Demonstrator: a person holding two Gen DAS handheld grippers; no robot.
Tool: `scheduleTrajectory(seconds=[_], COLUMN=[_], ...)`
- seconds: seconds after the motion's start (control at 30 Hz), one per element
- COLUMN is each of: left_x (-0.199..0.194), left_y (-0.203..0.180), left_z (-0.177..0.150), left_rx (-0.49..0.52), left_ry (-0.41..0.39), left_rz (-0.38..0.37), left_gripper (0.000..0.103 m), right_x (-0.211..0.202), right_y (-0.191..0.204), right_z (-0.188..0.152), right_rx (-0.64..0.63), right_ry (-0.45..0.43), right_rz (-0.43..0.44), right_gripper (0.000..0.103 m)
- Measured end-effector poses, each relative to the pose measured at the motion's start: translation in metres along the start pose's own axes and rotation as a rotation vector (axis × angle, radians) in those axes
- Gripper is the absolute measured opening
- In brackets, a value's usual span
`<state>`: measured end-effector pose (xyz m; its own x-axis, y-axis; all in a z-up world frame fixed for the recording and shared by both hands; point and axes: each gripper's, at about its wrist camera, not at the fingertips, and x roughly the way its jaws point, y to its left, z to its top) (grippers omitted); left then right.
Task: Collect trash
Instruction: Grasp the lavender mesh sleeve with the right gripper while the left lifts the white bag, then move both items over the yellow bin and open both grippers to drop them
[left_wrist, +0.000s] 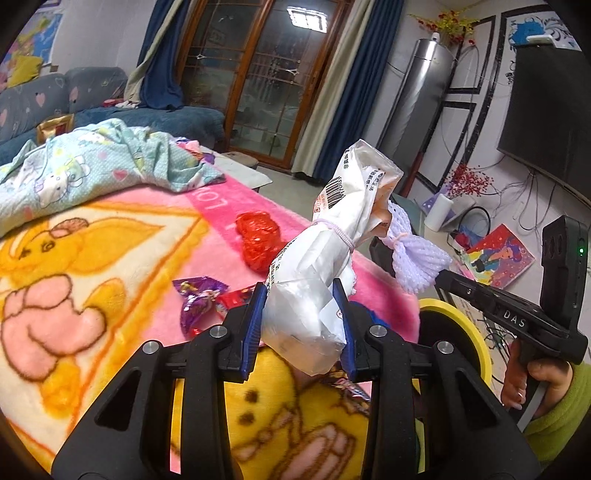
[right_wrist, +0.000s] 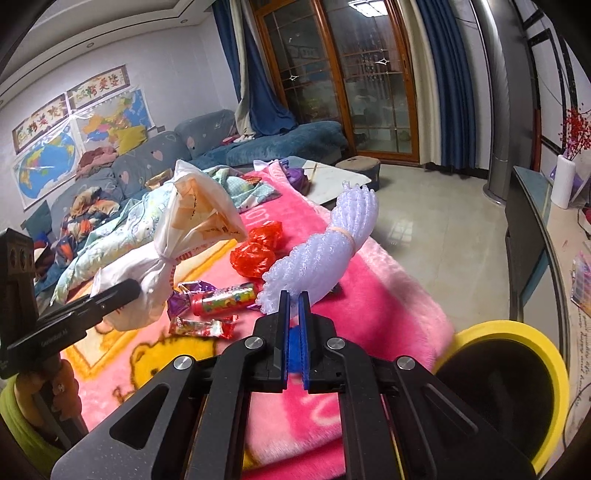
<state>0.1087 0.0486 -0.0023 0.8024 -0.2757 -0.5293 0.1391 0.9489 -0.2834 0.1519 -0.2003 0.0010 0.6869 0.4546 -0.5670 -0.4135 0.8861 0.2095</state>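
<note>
Left gripper (left_wrist: 301, 325): its blue fingers (left_wrist: 253, 332) are clamped on the bottom of a white plastic bag (left_wrist: 332, 240). The bag is lifted up off the blanket.
White plastic bag: it is tied in the middle with a thin pale band. It sticks up and leans to the right. It has a barcode on it.
Right gripper (right_wrist: 294, 325): its fingers (right_wrist: 283, 332) are together, pinching the low end of a foam net (right_wrist: 321, 251). Only a thin gap shows between them.
Foam net: it is pale purple and bumpy, with a band around it. It is held up in the air above the blanket, just beside the bag.
Blanket (right_wrist: 369, 295): it is pink and fuzzy, with yellow cartoon bears. It lies under both grippers.
Red bag (right_wrist: 258, 247): it is crumpled and lies on the blanket, behind the held things.
Candy wrappers (right_wrist: 201, 326): shiny red and purple ones lie on the blanket, near the left gripper.
Candy tube (right_wrist: 223, 302): it lies on its side next to the wrappers.
Yellow bin (right_wrist: 517, 391): it is round, with a dark inside. It stands at the right edge of the blanket, below the right gripper.
Hands: a hand in a green sleeve (left_wrist: 535, 380) holds the right gripper's handle.
</note>
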Motion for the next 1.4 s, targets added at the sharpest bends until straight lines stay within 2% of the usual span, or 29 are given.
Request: scheduleTrajectory(seconds=[0.37,0.87,1.4], left_x=[0.006,0.020,0.046], left_y=[-0.043,-0.098,-0.145], left_z=[-0.003,-0.014,-0.030], left_rx=[0.069,0.191,0.284], left_ry=[0.015,0.048,0.108], left_rz=[-0.053,-0.115,-0.182], left_gripper=[0.027,0.028,0.028], right_x=[-0.040,-0.085,-0.120], right_y=[-0.028,-0.057,-0.100], right_z=[-0.011,-0.027,-0.056], right_rx=[0.040,0.091,0.172], right_ry=[-0.019,-0.047,-0.024], right_rz=[-0.070,-0.123,-0.219], right_gripper=[0.005,0.005,0.005])
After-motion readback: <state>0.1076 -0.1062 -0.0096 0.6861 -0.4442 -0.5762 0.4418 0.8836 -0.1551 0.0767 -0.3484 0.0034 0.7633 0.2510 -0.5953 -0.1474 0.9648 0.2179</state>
